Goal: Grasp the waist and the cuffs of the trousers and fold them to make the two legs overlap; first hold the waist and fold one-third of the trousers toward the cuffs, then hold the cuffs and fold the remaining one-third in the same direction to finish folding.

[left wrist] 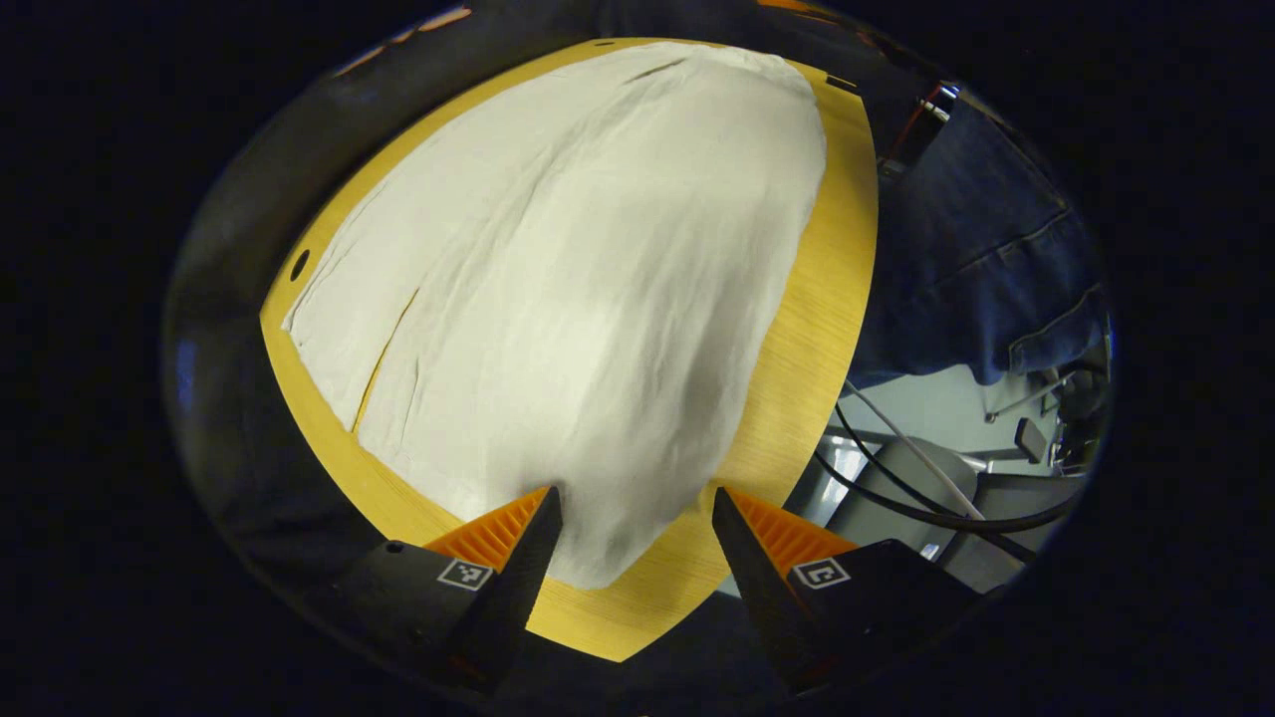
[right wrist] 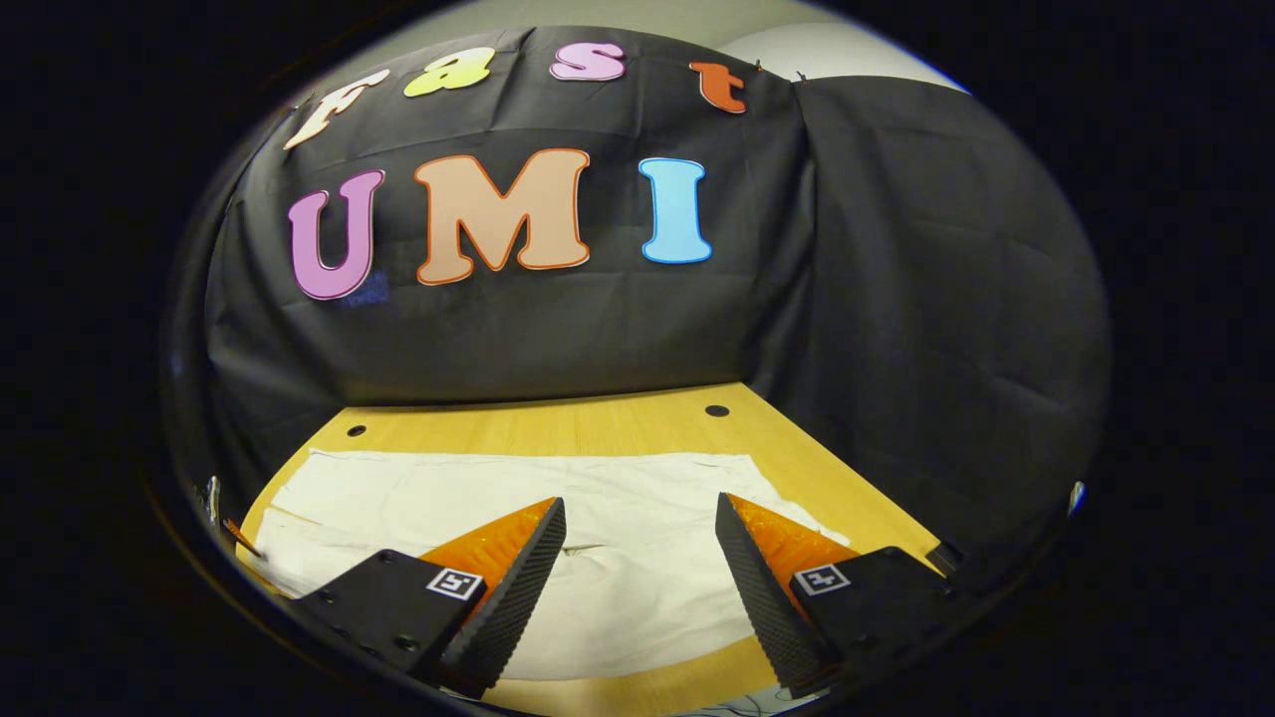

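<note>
In the left gripper view, the dark cloth wall [left wrist: 229, 398] of the booth curves down the left side behind the wooden desk [left wrist: 807, 368], and a small round hole [left wrist: 299, 265] sits in the desk close to the left edge of the trousers [left wrist: 568, 299]. The pale trousers lie spread flat across most of the desk, lightly creased, with a long slit [left wrist: 383, 358] near their left edge through which the wood shows. Their near end narrows to a rounded edge that lies on the desk between the two fingers of the left gripper [left wrist: 636, 523]. Its jaws stand wide open and grip nothing, above the cloth rather than pressing on it. To the right of the desk stands a person in blue jeans [left wrist: 986, 269], and below the jeans a few cables [left wrist: 926, 488] run over a grey floor [left wrist: 926, 413]. In the right gripper view, the trousers [right wrist: 518, 488] lie as a broad pale band across the desk [right wrist: 598, 428], reaching from its left edge to near its right edge, with a strip of bare wood beyond them. Two small holes [right wrist: 356, 431] mark that far strip, one on the left and one further right. The right gripper [right wrist: 639, 553] hangs over the near part of the trousers with its jaws wide apart and nothing between them; whether the fingertips touch the cloth I cannot tell. The dark cloth wall [right wrist: 936, 329] rises behind the desk and wraps round its right side.
</note>
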